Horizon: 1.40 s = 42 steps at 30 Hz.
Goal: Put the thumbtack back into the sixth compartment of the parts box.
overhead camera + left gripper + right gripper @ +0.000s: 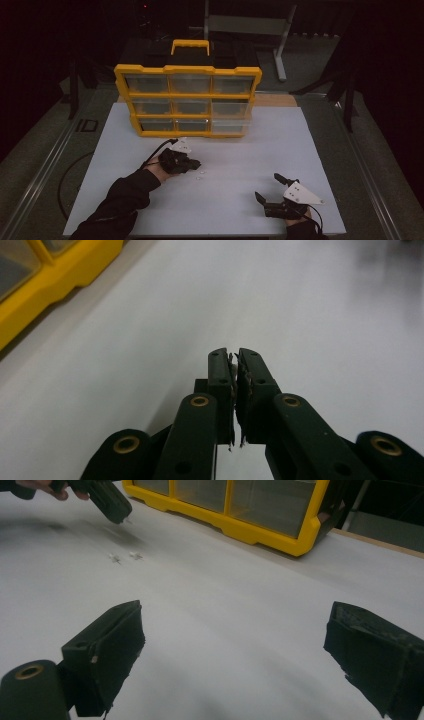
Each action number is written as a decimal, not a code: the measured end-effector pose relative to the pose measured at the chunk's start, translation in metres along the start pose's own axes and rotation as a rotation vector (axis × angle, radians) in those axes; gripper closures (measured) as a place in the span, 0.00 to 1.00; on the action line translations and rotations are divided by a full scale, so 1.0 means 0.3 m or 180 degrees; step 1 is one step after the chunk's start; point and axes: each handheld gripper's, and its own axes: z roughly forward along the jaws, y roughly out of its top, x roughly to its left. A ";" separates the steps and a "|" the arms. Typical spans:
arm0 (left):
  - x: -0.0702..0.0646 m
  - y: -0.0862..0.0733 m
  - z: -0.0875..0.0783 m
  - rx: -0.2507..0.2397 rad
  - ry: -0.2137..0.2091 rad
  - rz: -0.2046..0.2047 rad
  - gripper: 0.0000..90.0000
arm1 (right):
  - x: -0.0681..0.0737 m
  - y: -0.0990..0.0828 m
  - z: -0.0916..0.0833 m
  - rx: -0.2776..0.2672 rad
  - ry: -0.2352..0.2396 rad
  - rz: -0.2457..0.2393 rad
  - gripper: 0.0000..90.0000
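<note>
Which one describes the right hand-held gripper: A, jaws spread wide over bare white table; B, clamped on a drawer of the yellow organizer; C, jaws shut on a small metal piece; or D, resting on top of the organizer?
A: in the right gripper view the right hand-held gripper has its jaws far apart with nothing but white table between them, well short of the yellow organizer.

We cannot identify the two small pale pieces (122,556) lying just past the left gripper (196,164): too small and blurred. Something thin shows between its closed jaws, mostly hidden by the pads (221,390). The yellow organizer (55,280) is cut off by the frame edge.
</note>
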 end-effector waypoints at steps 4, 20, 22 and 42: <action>-0.014 0.019 -0.017 -0.0042 -0.0036 0.0018 0.96 | 0.000 0.001 0.000 0.0001 0.0000 0.0000 0.10; -0.054 0.125 -0.088 -0.0146 -0.0114 0.0186 0.96 | 0.001 0.001 0.001 0.0008 0.0004 0.0008 0.10; -0.059 0.140 -0.092 -0.0124 -0.0115 0.0208 0.96 | 0.002 0.002 0.002 0.0014 -0.0002 0.0000 0.10; -0.083 0.308 -0.197 -0.0352 -0.0132 0.0398 0.96 | 0.003 0.000 0.003 0.0011 0.0006 0.0001 0.10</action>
